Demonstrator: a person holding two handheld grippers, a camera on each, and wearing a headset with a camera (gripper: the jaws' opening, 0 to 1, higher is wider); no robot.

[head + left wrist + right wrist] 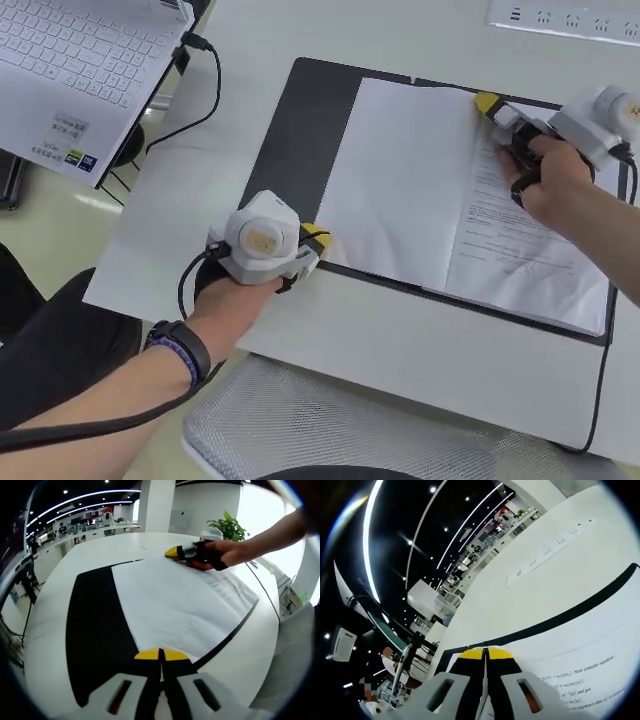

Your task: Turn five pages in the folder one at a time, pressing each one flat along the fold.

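Right now your left gripper (315,238) sits at the lower centre-left of the head view. Its yellow tips are pressed together at the bottom edge of the folder (300,130), where the corner of the blank page (400,180) meets the black cover. The folder lies open across the middle of the frame on the white table (400,350). Your right gripper (487,103) is at the upper right, jaws likewise closed tight. Its tips rest on the top of the printed page (520,240), close to the fold. A laptop (70,70) fills the upper left corner, well apart from the folder, and a power strip (570,20) lies along the top right edge.
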